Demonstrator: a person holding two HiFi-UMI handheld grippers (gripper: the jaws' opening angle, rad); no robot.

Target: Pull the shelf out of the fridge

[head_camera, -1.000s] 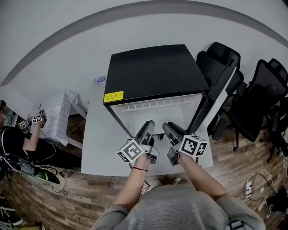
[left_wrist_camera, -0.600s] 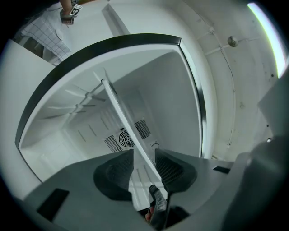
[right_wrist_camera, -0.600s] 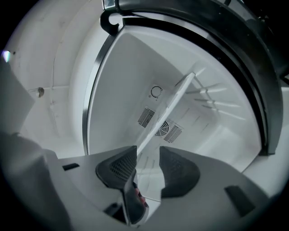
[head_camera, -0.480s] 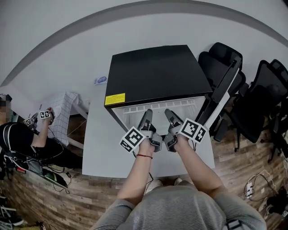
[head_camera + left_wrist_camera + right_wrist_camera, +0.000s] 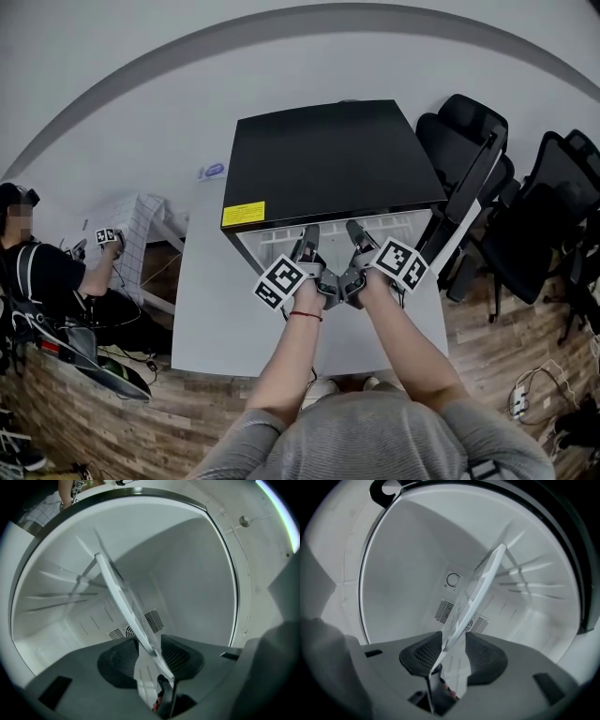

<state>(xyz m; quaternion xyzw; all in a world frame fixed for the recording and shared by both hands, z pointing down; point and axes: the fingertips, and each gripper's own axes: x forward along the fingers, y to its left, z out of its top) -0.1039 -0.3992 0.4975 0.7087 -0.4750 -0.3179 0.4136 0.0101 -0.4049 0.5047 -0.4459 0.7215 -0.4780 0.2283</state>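
A black mini fridge [image 5: 328, 155] stands on a white table [image 5: 216, 309] with its door [image 5: 459, 202] swung open to the right. Both grippers reach into its white cavity. In the left gripper view, the clear shelf [image 5: 119, 590] with its white front rim runs edge-on between the dark pads of my left gripper [image 5: 147, 641], which stand apart on either side of it. In the right gripper view the shelf [image 5: 483, 581] likewise passes between the spread pads of my right gripper [image 5: 452, 644]. In the head view the left gripper [image 5: 307, 246] and right gripper [image 5: 356, 239] sit side by side at the fridge mouth.
Vent grilles [image 5: 445, 610] and a round dial [image 5: 453, 580] sit on the fridge's back wall. Black office chairs [image 5: 544, 206] crowd the right of the table. A person [image 5: 47, 281] crouches at the far left beside a small white stand [image 5: 131, 230].
Both grippers have moved forward from above the table into the fridge opening, so the shelf's front edge now lies between each pair of jaws.
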